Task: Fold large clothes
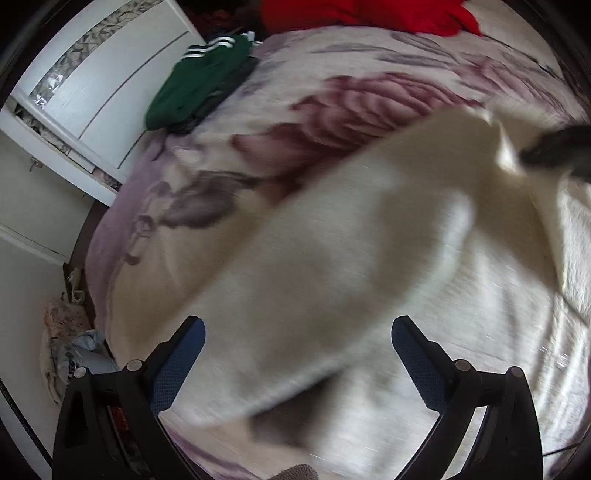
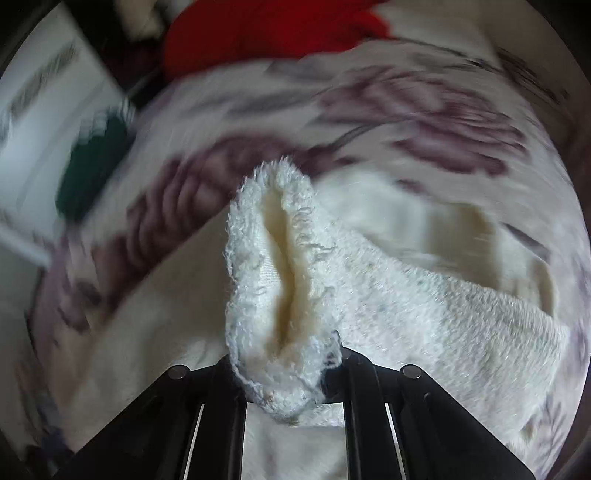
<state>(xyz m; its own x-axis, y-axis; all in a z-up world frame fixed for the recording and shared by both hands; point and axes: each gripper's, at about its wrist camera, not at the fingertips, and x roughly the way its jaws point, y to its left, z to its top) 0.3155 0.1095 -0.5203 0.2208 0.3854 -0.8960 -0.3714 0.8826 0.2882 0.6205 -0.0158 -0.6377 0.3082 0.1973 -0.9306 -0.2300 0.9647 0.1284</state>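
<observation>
Cream terry garment mid-fold on the floral bedspread [image 1: 332,96]

One cream terry garment [image 2: 424,295] lies across the bed; the right gripper [image 2: 291,373] is clenched on a bunched corner of it, while the left gripper [image 1: 297,332] stands released, jaws wide above a lifted flap. Folding looks barely begun. Waiting behind: one green striped garment [image 1: 195,85], one red garment [image 1: 369,14].
</observation>
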